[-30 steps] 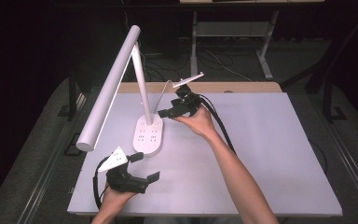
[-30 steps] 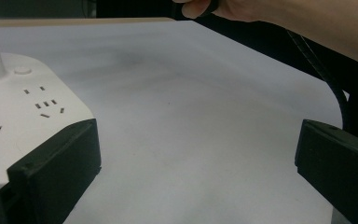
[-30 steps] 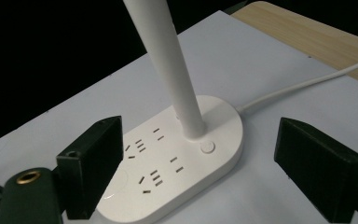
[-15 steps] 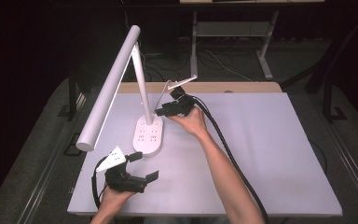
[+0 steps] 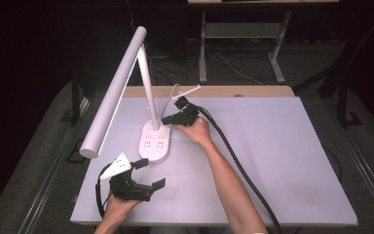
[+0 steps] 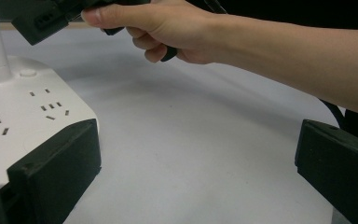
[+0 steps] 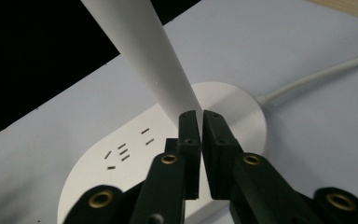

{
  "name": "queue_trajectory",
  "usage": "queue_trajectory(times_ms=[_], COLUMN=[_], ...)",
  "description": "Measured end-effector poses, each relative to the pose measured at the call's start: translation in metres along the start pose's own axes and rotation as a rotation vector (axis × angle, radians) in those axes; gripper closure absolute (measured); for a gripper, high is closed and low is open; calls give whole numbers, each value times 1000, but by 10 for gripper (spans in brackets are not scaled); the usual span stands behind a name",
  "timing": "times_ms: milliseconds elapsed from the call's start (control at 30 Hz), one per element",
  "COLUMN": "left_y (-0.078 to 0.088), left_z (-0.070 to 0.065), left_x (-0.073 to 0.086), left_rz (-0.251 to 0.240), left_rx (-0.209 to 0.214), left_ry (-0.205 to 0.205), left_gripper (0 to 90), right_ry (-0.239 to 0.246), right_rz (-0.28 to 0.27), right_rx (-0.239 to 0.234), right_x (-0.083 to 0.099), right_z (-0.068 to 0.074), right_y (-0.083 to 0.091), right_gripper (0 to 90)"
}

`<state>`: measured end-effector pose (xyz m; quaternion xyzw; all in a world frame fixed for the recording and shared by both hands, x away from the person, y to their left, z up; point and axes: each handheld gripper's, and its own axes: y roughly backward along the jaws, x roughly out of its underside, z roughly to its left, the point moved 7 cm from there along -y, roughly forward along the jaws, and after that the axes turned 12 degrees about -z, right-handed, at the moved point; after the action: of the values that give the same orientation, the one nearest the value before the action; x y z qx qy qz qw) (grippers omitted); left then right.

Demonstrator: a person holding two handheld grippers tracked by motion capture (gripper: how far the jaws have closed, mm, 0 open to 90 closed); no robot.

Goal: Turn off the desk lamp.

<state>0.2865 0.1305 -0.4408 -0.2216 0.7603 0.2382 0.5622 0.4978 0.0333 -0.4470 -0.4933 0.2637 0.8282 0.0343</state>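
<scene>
High view has the right tool (image 5: 168, 119), jaws together and empty, tip at the lamp (image 5: 148, 97) post above its base on the table (image 5: 282, 161). Pushing sideways could tip the lamp. Left tool (image 5: 151, 173) rests wide apart; its own view reveals one jaw against the base.

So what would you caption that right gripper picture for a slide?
Right gripper, jaws nearly closed, poised over the white desk lamp's socket-studded base beside its stem, with its cord trailing across the table.
</scene>
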Motion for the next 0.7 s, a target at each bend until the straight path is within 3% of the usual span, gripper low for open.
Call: queue_trajectory(times_ms=[367, 700], left_y=[0, 0], left_z=[0, 0], left_x=[0, 1], left_rz=[-1, 5], left_rx=[0, 2], left_ry=[3, 0], left_gripper=[0, 0], right_ry=[-9, -32], right_rz=[34, 32], right_rx=[7, 38], right_x=[14, 19], right_z=[-5, -9], right_y=[-15, -21], right_gripper=[900, 900])
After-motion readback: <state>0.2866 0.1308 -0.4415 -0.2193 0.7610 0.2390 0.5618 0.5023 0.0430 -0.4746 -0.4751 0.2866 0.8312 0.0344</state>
